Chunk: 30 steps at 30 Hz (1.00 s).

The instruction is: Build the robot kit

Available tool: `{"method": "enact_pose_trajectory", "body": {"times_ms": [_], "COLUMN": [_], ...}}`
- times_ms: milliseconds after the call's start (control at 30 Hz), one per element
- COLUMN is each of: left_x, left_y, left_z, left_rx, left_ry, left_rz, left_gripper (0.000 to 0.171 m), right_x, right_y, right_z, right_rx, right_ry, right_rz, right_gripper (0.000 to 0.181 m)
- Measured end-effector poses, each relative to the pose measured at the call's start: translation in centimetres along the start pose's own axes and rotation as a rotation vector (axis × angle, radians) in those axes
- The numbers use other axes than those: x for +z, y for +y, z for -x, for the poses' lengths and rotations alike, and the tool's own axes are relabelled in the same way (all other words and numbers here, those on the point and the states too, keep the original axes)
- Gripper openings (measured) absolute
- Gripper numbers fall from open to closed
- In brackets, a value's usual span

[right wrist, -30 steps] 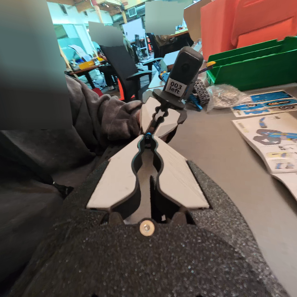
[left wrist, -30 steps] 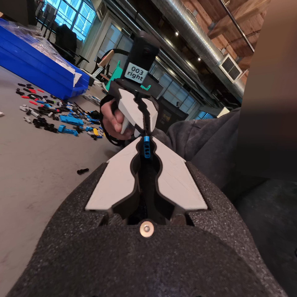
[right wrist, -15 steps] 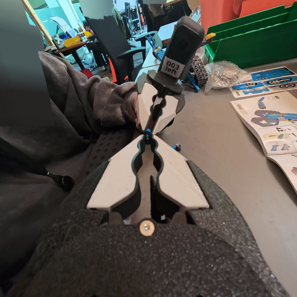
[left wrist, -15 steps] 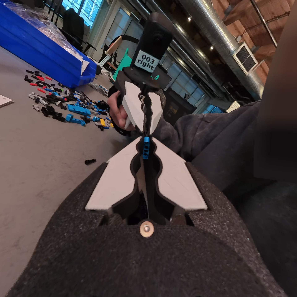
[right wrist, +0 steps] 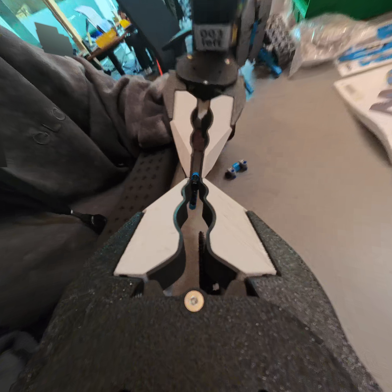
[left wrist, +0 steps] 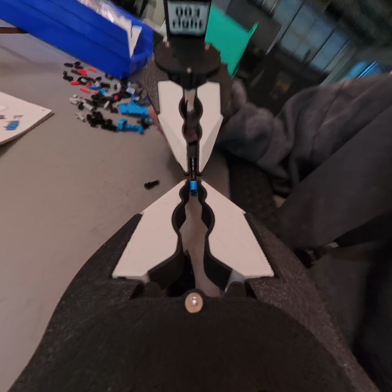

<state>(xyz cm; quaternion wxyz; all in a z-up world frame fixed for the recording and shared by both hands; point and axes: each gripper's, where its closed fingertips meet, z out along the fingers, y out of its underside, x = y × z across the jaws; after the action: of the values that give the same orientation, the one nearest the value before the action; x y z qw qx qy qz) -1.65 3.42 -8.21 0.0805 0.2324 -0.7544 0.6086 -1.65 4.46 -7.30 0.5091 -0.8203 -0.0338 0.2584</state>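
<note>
My left gripper (left wrist: 193,182) is shut on a small blue holed piece (left wrist: 193,189) held at its fingertips. My right gripper (left wrist: 193,172) faces it head-on, tip to tip, with a thin black pin (left wrist: 192,164) between its fingertips. In the right wrist view, my right gripper (right wrist: 194,180) is shut on that black pin (right wrist: 193,194), which has a blue rear end. The left gripper (right wrist: 194,176) stands opposite with the blue piece (right wrist: 194,175) at its tips. The pin's front end meets the blue piece. Both grippers hover just above the grey table (left wrist: 63,191).
A blue bin (left wrist: 84,38), a pile of small black, blue and red parts (left wrist: 106,106), a booklet (left wrist: 19,118) and a loose black pin (left wrist: 151,184) lie to the left. A small blue-and-black part (right wrist: 235,167) and another booklet (right wrist: 371,110) lie right. Grey sleeves (right wrist: 74,106) are close behind. Only a small space, under 4 cm, lies between the two pairs of fingers.
Both grippers have tilted down toward the table and lined up straight, tip to tip. The gap between the pin and the blue piece has closed. Both grips are unchanged.
</note>
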Motion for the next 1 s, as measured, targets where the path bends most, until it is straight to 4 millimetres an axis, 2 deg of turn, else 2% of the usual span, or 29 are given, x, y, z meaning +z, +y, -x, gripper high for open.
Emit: {"method": "enact_pose_trajectory", "body": {"times_ms": [100,167,267,367,467,600,733,1000], "left_x": [0.7,0.7,0.7,0.9,1.2,1.6,2.0,2.1], "left_y": [3.2,3.5,4.0,4.0,4.0,4.0,4.3,4.9], "left_z": [1.5,1.7,2.1,1.9,1.7,1.5,1.1,1.6], "left_rx": [0.119,0.166,0.182,0.197,0.204,0.211,0.207,0.231], "left_ry": [-0.120,-0.151,-0.185,-0.184,-0.181,-0.181,-0.161,-0.192], "left_rz": [0.183,0.207,0.241,0.254,0.270,0.269,0.278,0.306], "left_gripper": [0.005,0.006,0.006,0.006,0.006,0.007,0.007,0.007], "right_x": [1.3,1.6,1.0,1.0,1.4,0.7,0.7,0.8], "right_y": [3.1,3.7,3.6,5.6,5.2,5.5,4.3,4.9], "right_z": [-1.6,-1.9,-2.0,-2.7,-2.5,-2.6,-1.1,-1.6], "right_rx": [-0.053,-0.070,-0.066,-0.095,-0.121,-0.118,-0.114,-0.110], "right_ry": [0.085,0.099,0.110,0.162,0.164,0.181,0.121,0.138], "right_rz": [0.151,0.178,0.177,0.286,0.280,0.298,0.241,0.268], "right_gripper": [0.006,0.006,0.006,0.006,0.006,0.006,0.006,0.006]}}
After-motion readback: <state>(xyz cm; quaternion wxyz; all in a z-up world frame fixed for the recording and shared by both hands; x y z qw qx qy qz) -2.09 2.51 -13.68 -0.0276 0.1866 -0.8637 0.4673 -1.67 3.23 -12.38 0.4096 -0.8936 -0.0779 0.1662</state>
